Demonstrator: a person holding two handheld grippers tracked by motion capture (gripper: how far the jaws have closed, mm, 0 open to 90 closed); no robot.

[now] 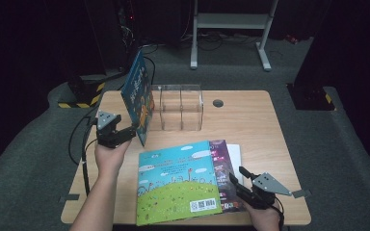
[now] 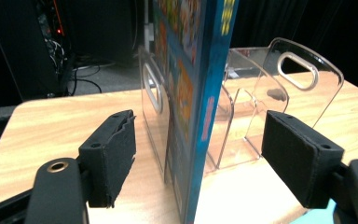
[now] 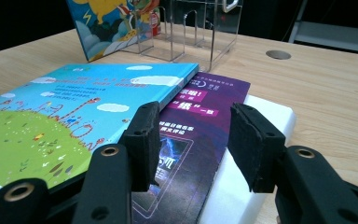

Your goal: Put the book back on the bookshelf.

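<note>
The left gripper's (image 2: 200, 154) padded black fingers (image 2: 114, 149) stand apart on either side of a tall blue picture book (image 2: 196, 93), neither pad pressing its covers, so the book stands upright on its own against the outer left wall of the clear acrylic file rack (image 2: 303, 74) at the back of the counter (image 2: 51, 121). No earlier picture is at hand to say how the fingers got there.

The right gripper's (image 3: 189, 140) fingers (image 3: 142, 140) are partly open and hold nothing; they hover over a purple paperback (image 3: 200, 112) that lies on a white slab-like book (image 3: 270, 112), with a green-and-blue landscape picture book (image 3: 51, 121) stacked on top of them near the counter's front edge.

To finish the step well, the left hand should back straight away from the spine without brushing a cover, since the upright book looks easy to tip.

The left gripper view shows the gaps between pads and covers and the rack's handle slots. The high view (image 1: 120, 134) shows instead that the blue book (image 1: 138, 96) leans at the rack's (image 1: 180, 108) left end rather than in a compartment, and where the right gripper (image 1: 238, 180) sits by the stack (image 1: 178, 183).
</note>
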